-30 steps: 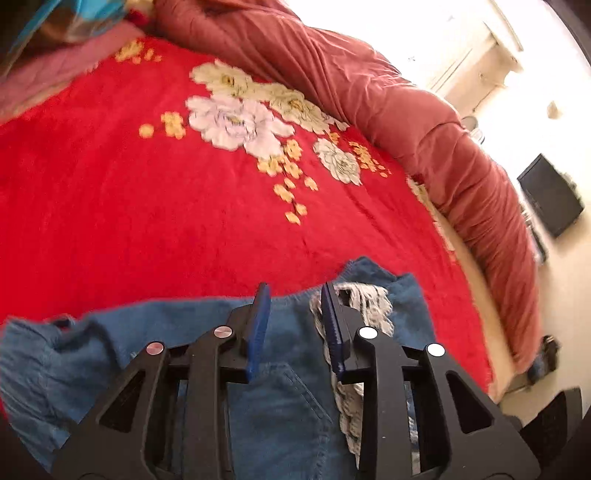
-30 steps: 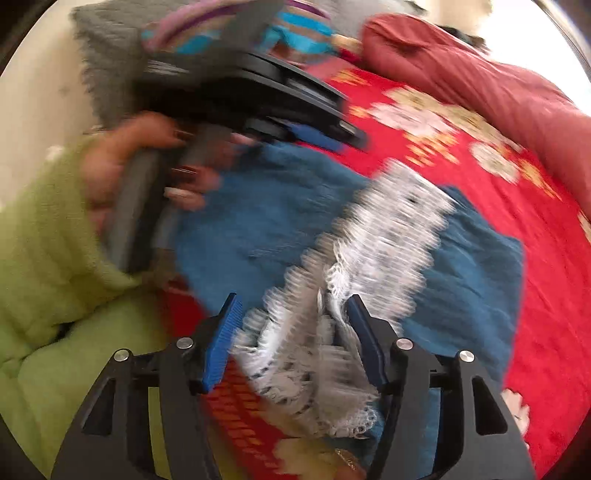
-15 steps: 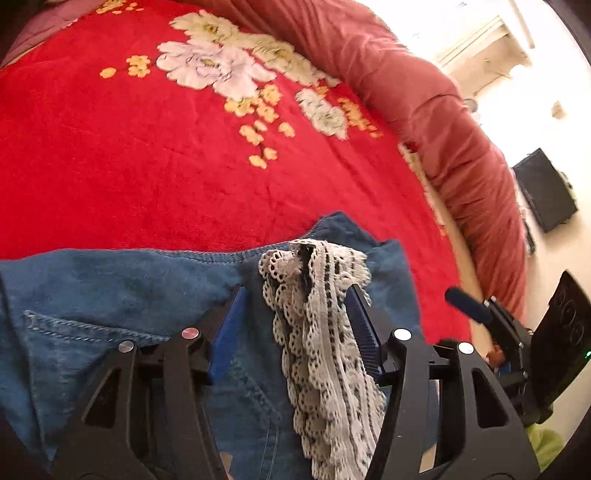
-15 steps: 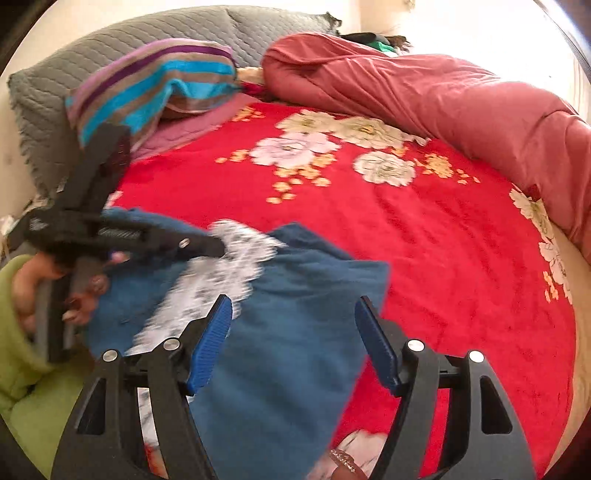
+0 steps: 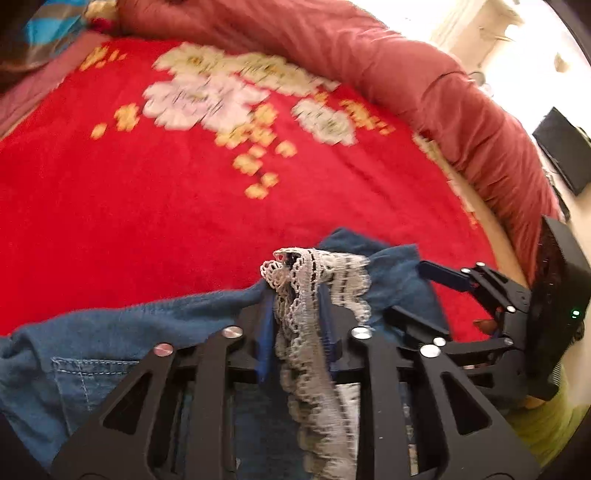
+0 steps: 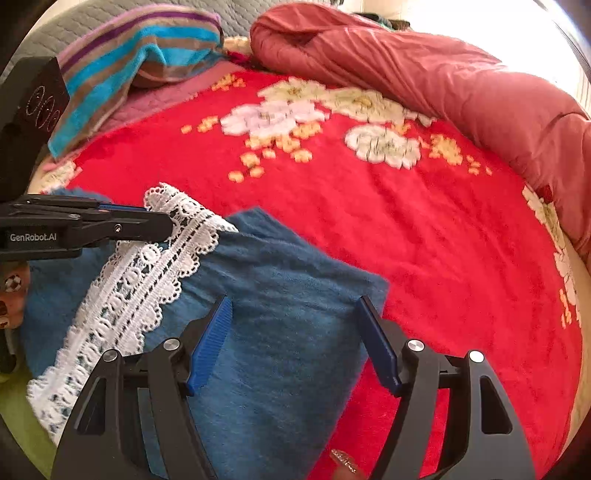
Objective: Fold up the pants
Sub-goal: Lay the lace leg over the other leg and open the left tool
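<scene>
Here, nearest my left camera, the left gripper (image 5: 295,310) is clenched on the lace trim (image 5: 314,295) of the pants (image 5: 122,332); its jaws have just been closing, with the lace bunched between the blue pads. The pants, of blue denim, lie crumpled at the near edge of the red blanket (image 5: 147,206), a stitched pocket showing at the lower left.

From my right camera, the right gripper (image 6: 295,336) hangs released above a flat blue panel of the pants (image 6: 280,295), pads well apart and nothing pinched between them. Part of a hand (image 6: 13,295) shows at the left edge beside the other tool.

Step in hand, as I judge it: gathering the garment by its lace edge so that it can be spread before the first fold. The next move calls for my right jaws to close on the free denim corner near the blanket, then for both tools to draw apart and pull the cloth flat.

Farther out, the flowered blanket offers open room for laying the pants. A rolled rust-red quilt (image 6: 443,81) bounds it at the far right, and a striped towel (image 6: 140,48) lies over a grey pillow (image 6: 74,14) at the far left. Neither stands in the way; the loose lace may slip or snag.
</scene>
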{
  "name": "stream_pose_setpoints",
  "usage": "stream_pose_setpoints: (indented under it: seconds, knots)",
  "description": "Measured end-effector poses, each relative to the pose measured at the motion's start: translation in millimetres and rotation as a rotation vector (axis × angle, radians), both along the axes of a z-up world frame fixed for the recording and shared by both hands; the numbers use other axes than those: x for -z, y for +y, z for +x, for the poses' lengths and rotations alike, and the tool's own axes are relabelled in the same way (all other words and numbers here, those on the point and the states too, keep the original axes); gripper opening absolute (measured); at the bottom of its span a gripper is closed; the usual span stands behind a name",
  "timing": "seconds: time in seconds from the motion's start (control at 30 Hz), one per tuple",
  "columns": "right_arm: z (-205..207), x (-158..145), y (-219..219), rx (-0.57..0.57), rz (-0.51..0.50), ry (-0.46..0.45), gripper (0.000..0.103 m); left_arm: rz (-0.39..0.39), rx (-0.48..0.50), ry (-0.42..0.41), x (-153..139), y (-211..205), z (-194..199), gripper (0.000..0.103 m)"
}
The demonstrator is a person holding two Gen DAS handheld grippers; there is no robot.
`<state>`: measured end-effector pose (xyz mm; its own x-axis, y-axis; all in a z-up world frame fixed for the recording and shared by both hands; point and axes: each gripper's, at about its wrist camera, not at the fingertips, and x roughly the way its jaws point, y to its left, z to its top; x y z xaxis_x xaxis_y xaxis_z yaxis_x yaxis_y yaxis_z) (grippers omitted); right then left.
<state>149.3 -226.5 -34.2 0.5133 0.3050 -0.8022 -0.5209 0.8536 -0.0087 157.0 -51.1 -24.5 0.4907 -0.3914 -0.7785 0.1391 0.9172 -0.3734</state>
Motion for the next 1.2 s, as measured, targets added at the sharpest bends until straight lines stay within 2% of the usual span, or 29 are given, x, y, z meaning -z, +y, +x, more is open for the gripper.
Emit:
stream_pose_setpoints:
  seconds: [0.17,0.27,0.5,0.67,0.83,0.97,1.07,1.1,1.2]
  knots:
    - [-3,-4,-3,0.011,0.003,-0.013,0.069,-0.012,-0.004,-0.011,-1,5,-3,0.029]
    - [-14,-19,-12,0.018,0.037,-0.042,0.069,-0.005,-0.023,-0.041,-14,15,-14,0.039]
    - [-56,-46,-31,-0.002,0.123,-0.059,0.069,0.013,-0.061,-0.077,-39,36,-56,0.04]
    - [-82,-55,-36,-0.025,0.138,-0.064,0.069,0.028,-0.015,-0.095,-46,28,-97,0.04]
    - [-104,-53,-28,-0.084,0.127,-0.049,0.069,-0.068,0.026,-0.025,-35,21,-122,0.04]
    - [-118,-40,-21,-0.117,0.114,-0.017,0.069,-0.146,0.062,0.069,-16,10,-138,0.04]
    - [-122,-32,-22,-0.114,0.108,0.002,0.069,-0.146,0.078,0.125,-4,0,-143,0.041]
    - [-122,-29,-23,-0.109,0.104,0.007,0.069,-0.135,0.081,0.148,1,-4,-143,0.049]
    - [-123,-24,-28,-0.094,0.103,0.02,0.069,-0.117,0.073,0.172,11,-14,-141,0.055]
